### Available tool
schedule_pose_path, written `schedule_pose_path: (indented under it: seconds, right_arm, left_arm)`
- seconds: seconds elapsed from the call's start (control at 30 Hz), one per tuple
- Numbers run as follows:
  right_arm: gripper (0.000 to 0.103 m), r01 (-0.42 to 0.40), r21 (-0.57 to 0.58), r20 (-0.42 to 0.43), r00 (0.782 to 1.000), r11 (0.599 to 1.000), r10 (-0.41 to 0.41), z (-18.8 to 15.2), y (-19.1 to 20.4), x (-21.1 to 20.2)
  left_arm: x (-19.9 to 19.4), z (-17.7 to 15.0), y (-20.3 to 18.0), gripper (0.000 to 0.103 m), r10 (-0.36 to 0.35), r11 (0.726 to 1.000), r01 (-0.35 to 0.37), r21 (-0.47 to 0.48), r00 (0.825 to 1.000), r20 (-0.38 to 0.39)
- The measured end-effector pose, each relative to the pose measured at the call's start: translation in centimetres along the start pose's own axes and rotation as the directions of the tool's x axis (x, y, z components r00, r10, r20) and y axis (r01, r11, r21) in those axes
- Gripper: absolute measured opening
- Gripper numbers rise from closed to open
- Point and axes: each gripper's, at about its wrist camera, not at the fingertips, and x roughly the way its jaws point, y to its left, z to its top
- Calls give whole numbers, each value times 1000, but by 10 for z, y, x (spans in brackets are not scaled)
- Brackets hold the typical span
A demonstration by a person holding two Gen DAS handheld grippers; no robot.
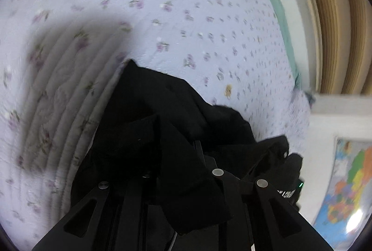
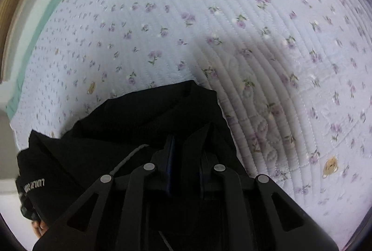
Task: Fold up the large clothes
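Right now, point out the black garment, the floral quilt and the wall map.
black garment (image 2: 144, 120): right wrist view, bunched upper fold.
floral quilt (image 2: 162, 18): right wrist view, bare stitched surface.
wall map (image 1: 348, 183): left wrist view, coloured area.

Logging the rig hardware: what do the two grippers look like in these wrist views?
Both the left gripper and right gripper are matte black, with triangular cut-outs in the outer links and round silver pivot pins. The right one shows dark blue edging on its fingers. No sleeves visible.

A pale quilted bedspread (image 2: 162, 25) printed with small purple flowers is seen, edged in green, with a coloured map (image 1: 351, 181) near beige curtains (image 1: 337, 18).
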Motion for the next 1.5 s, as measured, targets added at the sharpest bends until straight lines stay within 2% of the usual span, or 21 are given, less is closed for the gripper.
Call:
schedule_pose_path:
  seconds: [0.1, 0.13, 0.2, 0.27, 0.3, 0.33, 0.4, 0.47, 0.53, 0.63, 0.73, 0.77, 0.9, 1.07, 1.1, 1.13, 1.17, 1.23, 1.27, 1.33, 1.5]
  right_arm:
    - [24, -41, -23, -19, 999, 999, 40, 0, -3, -19]
    - [27, -54, -28, -13, 998, 998, 53, -1, -4, -29]
    - [31, -90, -57, 21, 996, 994, 91, -7, -6, -59]
    - [36, -115, -87, 55, 991, 990, 120, -13, -6, -83]
    - [48, -126, -108, 89, 987, 986, 136, -19, -6, -101]
    - [65, -115, -119, 121, 984, 986, 129, -22, -6, -112]
    - [84, -71, -157, 214, 971, 985, 105, -32, -6, -139]
    - [86, -34, -180, 270, 959, 983, 83, -37, -2, -151]
    - [86, -26, -206, 280, 956, 978, 84, -39, 4, -152]
    - [86, -18, -229, 265, 961, 973, 80, -37, 9, -138]
    - [86, 49, -269, 238, 971, 962, 17, -27, 16, -107]
    - [86, 65, -283, 224, 975, 957, 0, -23, 19, -95]
    - [86, 80, -314, 166, 986, 946, -28, -5, 19, -52]
    - [86, 61, -337, 120, 992, 939, -22, 16, 21, -21]
    - [85, 61, -340, 107, 994, 939, -26, 19, 22, -13]
    - [67, 66, -353, 97, 995, 933, -34, 20, 24, -6]
    - [56, 68, -368, 98, 995, 927, -35, 18, 28, -3]
    - [28, 216, -427, 202, 969, 878, -141, 4, 42, -11]
    - [24, 255, -438, 240, 957, 862, -162, -2, 46, -17]
    - [18, 298, -427, 320, 933, 854, -166, -17, 48, -41]
    - [16, 336, -384, 443, 884, 860, -148, -25, 58, -97]
  left_arm:
    - [-25, -6, -12, 19, -1, 997, 1, 83, 1000, 2]
    - [-42, -10, -17, 21, -29, 993, 27, 117, 999, 22]
    - [-74, -20, -28, 34, -110, 980, 100, 173, 993, 47]
    - [-104, -31, -37, 46, -207, 958, 192, 211, 977, 51]
    - [-117, -36, -42, 55, -245, 947, 228, 226, 968, 52]
    - [-130, -41, -44, 60, -280, 935, 259, 243, 959, 55]
    - [-149, -49, -50, 70, -340, 911, 306, 275, 936, 85]
    - [-162, -51, -48, 74, -375, 903, 331, 275, 918, 125]
    - [-165, -47, -40, 75, -310, 929, 260, 263, 936, 169]
    - [-139, -37, -30, 75, -87, 972, 42, 232, 979, 186]
    - [-103, -23, -13, 75, 103, 975, -133, 180, 980, 169]
    - [-96, -19, -7, 75, 132, 973, -160, 166, 977, 166]
    - [-72, -2, 2, 75, 128, 978, -148, 147, 982, 138]
    - [-33, 14, 4, 75, 116, 979, -118, 168, 993, 24]
    - [-26, 16, 5, 75, 124, 979, -124, 162, 992, 13]
    - [-21, 15, 4, 74, 123, 980, -122, 160, 992, 6]
    - [-20, 13, 1, 72, 123, 979, -124, 165, 992, 13]
    - [-29, 5, -10, 39, 164, 958, -180, 223, 982, 89]
    - [-35, 1, -15, 20, 175, 948, -199, 248, 978, 115]
    - [-56, -8, -21, 17, 154, 948, -194, 252, 973, 171]
    - [-108, -17, -50, 13, 30, 956, -107, 271, 961, 275]
